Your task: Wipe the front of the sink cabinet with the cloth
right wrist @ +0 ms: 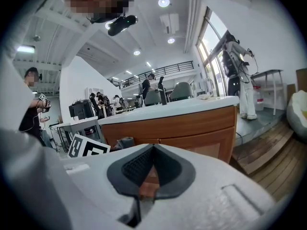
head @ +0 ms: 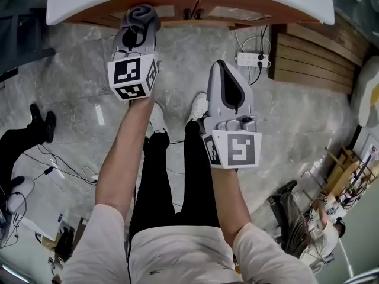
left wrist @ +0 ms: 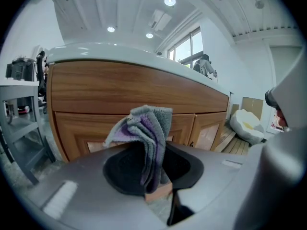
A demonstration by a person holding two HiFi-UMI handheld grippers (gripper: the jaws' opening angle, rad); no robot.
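Head view barely shows the front of the sink cabinet (head: 260,7): it's tucked under the white countertop (head: 71,2), itself chopped by the top edge. The bottom end of the cloth (left wrist: 146,138) is buried between the pads of the left gripper (left wrist: 153,171). From the right gripper view it's just a tiny grey lump.
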